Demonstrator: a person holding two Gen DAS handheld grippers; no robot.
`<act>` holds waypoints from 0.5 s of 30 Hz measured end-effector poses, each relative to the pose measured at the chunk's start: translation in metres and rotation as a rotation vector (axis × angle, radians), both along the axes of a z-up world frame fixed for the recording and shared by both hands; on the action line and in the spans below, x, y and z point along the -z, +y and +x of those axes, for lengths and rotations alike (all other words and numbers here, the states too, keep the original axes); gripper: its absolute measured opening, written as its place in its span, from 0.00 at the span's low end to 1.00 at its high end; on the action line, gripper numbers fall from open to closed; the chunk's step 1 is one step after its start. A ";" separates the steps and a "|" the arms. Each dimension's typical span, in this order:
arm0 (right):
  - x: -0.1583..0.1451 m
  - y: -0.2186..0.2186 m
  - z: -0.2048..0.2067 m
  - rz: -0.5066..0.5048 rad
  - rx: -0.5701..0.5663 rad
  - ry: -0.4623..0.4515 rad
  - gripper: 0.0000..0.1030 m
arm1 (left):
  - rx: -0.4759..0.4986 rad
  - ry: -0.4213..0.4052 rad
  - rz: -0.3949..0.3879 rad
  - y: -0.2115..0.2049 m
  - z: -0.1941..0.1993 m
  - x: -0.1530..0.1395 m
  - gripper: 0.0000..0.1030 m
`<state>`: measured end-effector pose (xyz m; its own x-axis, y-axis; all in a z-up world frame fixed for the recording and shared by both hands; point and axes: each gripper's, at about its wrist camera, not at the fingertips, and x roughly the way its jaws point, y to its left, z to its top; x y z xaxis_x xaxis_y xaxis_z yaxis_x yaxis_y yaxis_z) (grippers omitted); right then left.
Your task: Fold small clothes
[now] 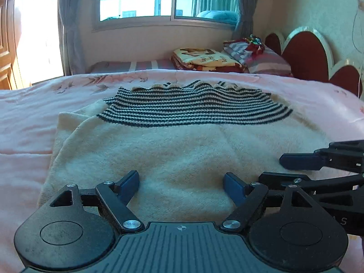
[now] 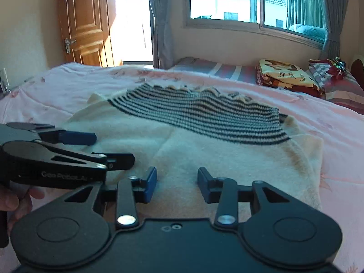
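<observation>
Cream garment with striped top lying flat on the bed, both grippers poised at its near edge.

The bed (image 1: 34,118) carries the garment (image 1: 182,154) (striped band farthest away). The left gripper (image 1: 181,183) stands wide, the right gripper (image 2: 177,183) narrower; both are empty. Risk: the thick pile may let the pads pinch one layer only, skewing the fold.

pink bedspread (image 1: 34,118) | folded blankets (image 1: 204,60) | window (image 1: 168,0) | wooden door (image 2: 85,22)
</observation>
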<state>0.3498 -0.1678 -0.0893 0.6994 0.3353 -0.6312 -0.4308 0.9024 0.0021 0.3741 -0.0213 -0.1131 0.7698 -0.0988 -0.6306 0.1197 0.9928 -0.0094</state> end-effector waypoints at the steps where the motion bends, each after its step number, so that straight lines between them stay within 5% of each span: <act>1: 0.003 0.001 -0.004 -0.015 -0.003 -0.026 0.38 | 0.003 -0.001 0.017 -0.002 -0.001 0.000 0.79; 15: 0.008 -0.004 -0.013 -0.067 0.016 -0.056 0.39 | 0.005 0.015 0.009 0.011 -0.014 -0.001 0.83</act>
<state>0.3372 -0.1714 -0.0972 0.7394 0.2819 -0.6114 -0.4141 0.9065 -0.0828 0.3600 -0.0102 -0.1126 0.7599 -0.0969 -0.6427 0.1248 0.9922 -0.0021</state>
